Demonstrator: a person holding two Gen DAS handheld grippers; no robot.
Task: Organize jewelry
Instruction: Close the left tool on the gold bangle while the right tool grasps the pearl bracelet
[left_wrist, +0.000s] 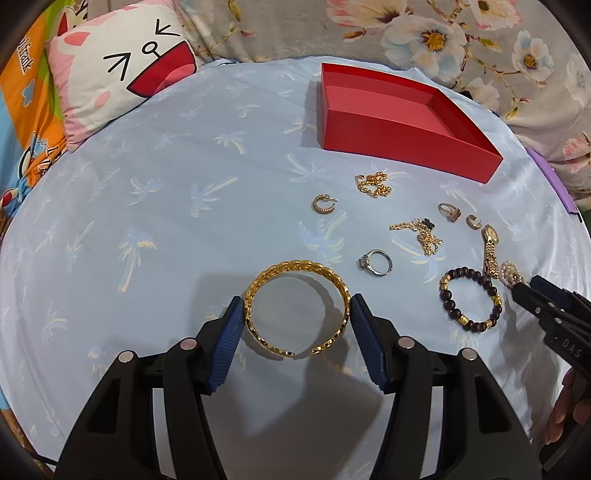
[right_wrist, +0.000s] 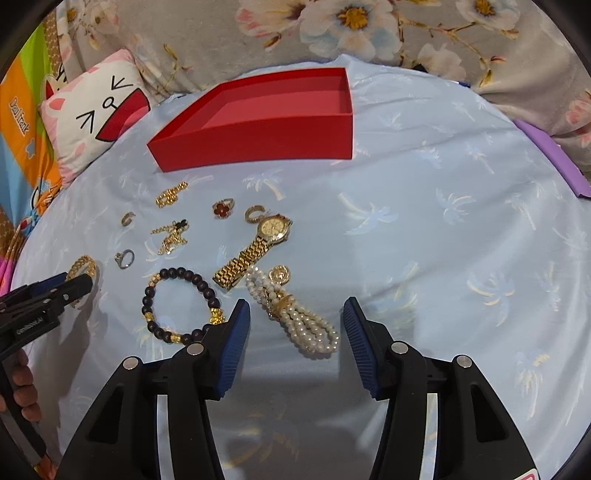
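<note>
An empty red box (left_wrist: 402, 144) (right_wrist: 258, 136) stands at the back of the blue cloth. My left gripper (left_wrist: 297, 306) is open, its pads on either side of a gold bangle (left_wrist: 295, 275) lying flat; contact is unclear. My right gripper (right_wrist: 295, 308) is open around a pearl bracelet (right_wrist: 295, 317) on the cloth. Nearby lie a dark bead bracelet (right_wrist: 177, 306) (left_wrist: 471, 299), a gold watch (right_wrist: 255, 247) (left_wrist: 490, 247), a silver ring (left_wrist: 375, 262) (right_wrist: 125, 257), gold chains (left_wrist: 375, 184) (right_wrist: 170, 194), a gold hoop earring (left_wrist: 324, 204) and a red clover ring (right_wrist: 222, 209).
A cartoon pillow (left_wrist: 118, 81) (right_wrist: 92, 110) lies at the back left. A floral blanket (left_wrist: 443, 33) runs behind the box. A purple edge (right_wrist: 554, 158) shows at the right. The right gripper's tip (left_wrist: 546, 299) shows in the left wrist view near the bead bracelet.
</note>
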